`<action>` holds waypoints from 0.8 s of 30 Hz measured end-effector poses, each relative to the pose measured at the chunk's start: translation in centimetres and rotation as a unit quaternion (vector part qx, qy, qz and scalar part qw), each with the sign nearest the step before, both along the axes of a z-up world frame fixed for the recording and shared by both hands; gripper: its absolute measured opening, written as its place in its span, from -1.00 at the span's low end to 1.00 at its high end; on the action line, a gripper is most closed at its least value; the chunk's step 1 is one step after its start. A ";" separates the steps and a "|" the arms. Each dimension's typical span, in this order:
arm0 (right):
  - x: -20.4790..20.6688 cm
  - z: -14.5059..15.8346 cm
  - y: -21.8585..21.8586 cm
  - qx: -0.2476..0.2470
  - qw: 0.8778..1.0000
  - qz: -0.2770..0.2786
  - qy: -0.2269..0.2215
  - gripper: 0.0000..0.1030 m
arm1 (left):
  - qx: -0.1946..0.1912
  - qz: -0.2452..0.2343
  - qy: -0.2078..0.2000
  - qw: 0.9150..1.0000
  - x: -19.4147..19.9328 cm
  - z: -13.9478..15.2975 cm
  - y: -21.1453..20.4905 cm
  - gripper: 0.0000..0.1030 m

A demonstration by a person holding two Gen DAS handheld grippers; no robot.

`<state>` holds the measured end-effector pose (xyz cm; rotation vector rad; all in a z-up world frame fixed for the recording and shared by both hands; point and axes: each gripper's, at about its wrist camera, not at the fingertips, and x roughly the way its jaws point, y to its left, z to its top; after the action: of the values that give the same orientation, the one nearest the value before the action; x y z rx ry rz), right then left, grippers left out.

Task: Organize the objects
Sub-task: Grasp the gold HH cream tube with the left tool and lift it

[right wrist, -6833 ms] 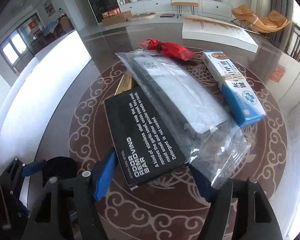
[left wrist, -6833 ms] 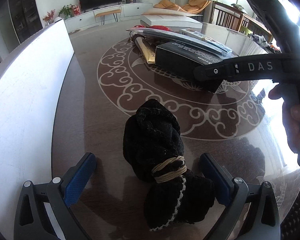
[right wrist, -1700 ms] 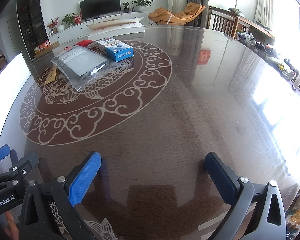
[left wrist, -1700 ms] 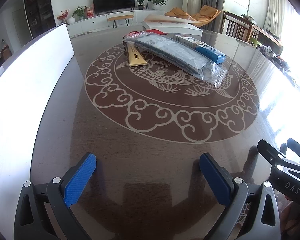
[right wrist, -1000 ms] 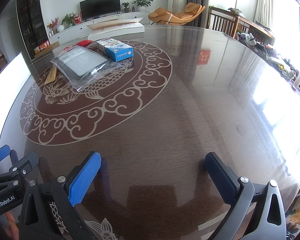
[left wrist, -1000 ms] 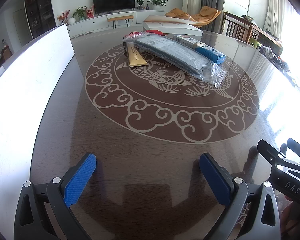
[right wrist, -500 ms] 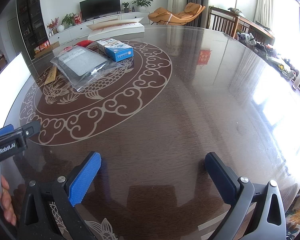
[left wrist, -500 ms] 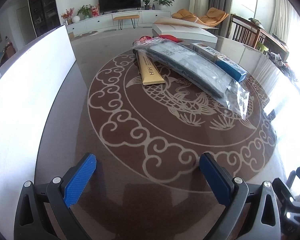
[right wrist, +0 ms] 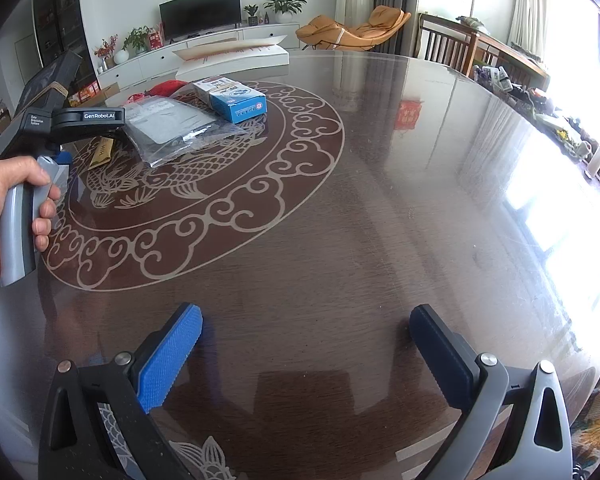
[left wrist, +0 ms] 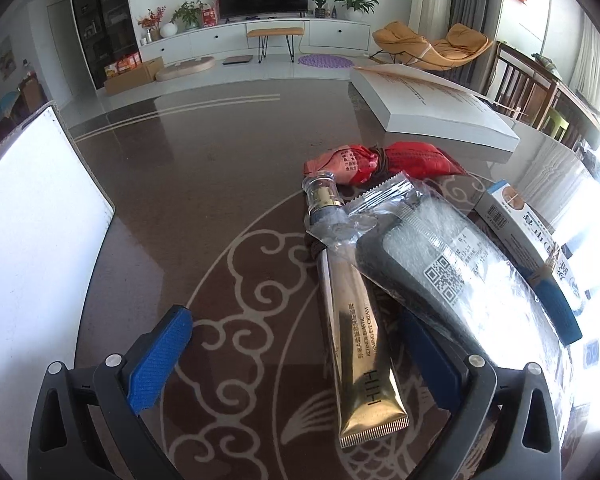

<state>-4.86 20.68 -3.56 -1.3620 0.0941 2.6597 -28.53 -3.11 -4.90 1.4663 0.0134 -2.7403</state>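
In the left wrist view my left gripper (left wrist: 296, 356) is open, low over the table, with a gold cream tube (left wrist: 354, 328) lying between its fingers, nearer the right one. A clear plastic packet (left wrist: 448, 268) overlaps the tube's upper part. A red pouch (left wrist: 380, 162) lies beyond, and a blue-white box (left wrist: 540, 256) lies at the right. In the right wrist view my right gripper (right wrist: 304, 356) is open and empty over bare table. The packet (right wrist: 176, 128), the box (right wrist: 236, 102) and the left gripper's body (right wrist: 60, 120) show at far left.
A white board (left wrist: 32, 232) runs along the table's left edge. A large white flat box (left wrist: 428, 112) lies at the table's far side. The dark round table (right wrist: 380, 200) has a pale swirl pattern. Chairs and clutter stand at the right.
My left gripper has moved forward across the table to the pile, so the gold tube now lies between its open fingers. The right gripper has stayed still.
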 end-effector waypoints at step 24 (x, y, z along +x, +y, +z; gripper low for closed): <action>0.1 0.1 -0.1 0.001 1.000 0.000 0.001 1.00 | -0.016 -0.022 0.043 0.999 22.4 1.1 -2.0 -0.34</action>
<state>-4.74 20.54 -3.49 -1.3603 0.0927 2.6602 -6.10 -5.15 -3.81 1.3579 -0.0605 -2.8230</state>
